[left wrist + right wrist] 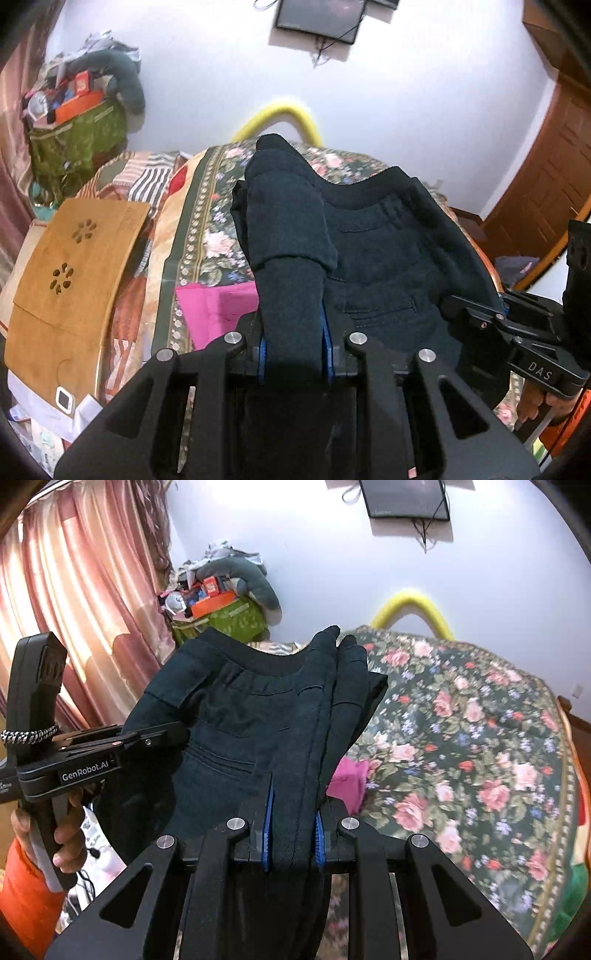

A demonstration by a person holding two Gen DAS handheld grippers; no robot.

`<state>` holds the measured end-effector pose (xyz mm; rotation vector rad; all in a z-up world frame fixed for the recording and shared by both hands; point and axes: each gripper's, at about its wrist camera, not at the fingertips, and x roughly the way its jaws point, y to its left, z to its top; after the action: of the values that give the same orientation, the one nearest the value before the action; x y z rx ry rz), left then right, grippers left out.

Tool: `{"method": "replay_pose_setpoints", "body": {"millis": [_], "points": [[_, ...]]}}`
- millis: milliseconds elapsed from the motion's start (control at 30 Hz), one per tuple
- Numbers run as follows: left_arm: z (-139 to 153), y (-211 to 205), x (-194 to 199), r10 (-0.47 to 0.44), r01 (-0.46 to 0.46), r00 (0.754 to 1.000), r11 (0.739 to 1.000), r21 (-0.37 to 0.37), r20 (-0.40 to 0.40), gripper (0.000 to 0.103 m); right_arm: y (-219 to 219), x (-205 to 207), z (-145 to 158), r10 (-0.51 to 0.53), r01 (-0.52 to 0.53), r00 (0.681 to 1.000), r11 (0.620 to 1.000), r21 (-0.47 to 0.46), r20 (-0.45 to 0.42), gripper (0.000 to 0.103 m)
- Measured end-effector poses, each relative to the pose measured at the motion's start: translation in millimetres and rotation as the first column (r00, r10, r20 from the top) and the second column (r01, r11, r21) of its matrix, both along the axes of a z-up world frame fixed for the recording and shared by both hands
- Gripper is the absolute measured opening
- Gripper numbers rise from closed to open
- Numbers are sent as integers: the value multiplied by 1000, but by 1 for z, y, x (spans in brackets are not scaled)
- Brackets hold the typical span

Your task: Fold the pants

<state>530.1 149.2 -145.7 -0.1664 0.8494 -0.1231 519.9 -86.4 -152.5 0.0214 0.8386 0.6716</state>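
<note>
The legs of the dark pants (373, 258) hang down out of sight behind both tools, so how much is folded is hard to tell. A flowery bed cover (472, 738) fills the right of the right wrist view, with a pink cloth (210, 306) lying on it. Pink curtains (74, 590) hang at the upper left and a yellow tube (410, 602) curves by the white wall. The left gripper (293, 354) is clamped on a thick bunch of pants at frame center. The right gripper (293, 842) pinches the other bunch between its blue pads (269, 823)
</note>
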Motion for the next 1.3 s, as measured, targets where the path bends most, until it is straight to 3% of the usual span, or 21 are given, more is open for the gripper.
{"method": "replay_pose_setpoints", "body": {"millis": [300,500,567,667,867,933,1133,1300], "points": [[-94,17,45,23,-20,997,999,39,-77,22,30,39,-83,-23,17,991,999,-43,-133,16],[-160,19,65,44,-35,980,998,52,-193,23,38,48,-125,-40,20,982,994,-109,-186,17],[-177,18,67,63,-50,968,997,61,-242,32,37,47,-130,-49,26,979,992,-122,-197,20],[-182,18,61,89,-69,969,993,96,-232,41,31,41,-126,-56,30,974,992,-119,-219,26],[-156,13,39,109,-62,966,978,200,-235,43,18,18,-107,-43,17,983,989,-144,-180,28],[-134,11,23,104,-63,972,980,189,-212,43,9,6,-92,-44,26,988,991,-128,-147,28],[-37,-5,-40,86,-80,996,984,160,-32,43,-18,-48,-18,-36,36,999,998,-42,16,28],[46,-28,-111,56,-80,987,984,161,149,43,-41,-117,62,-27,16,980,998,57,198,28]]}}
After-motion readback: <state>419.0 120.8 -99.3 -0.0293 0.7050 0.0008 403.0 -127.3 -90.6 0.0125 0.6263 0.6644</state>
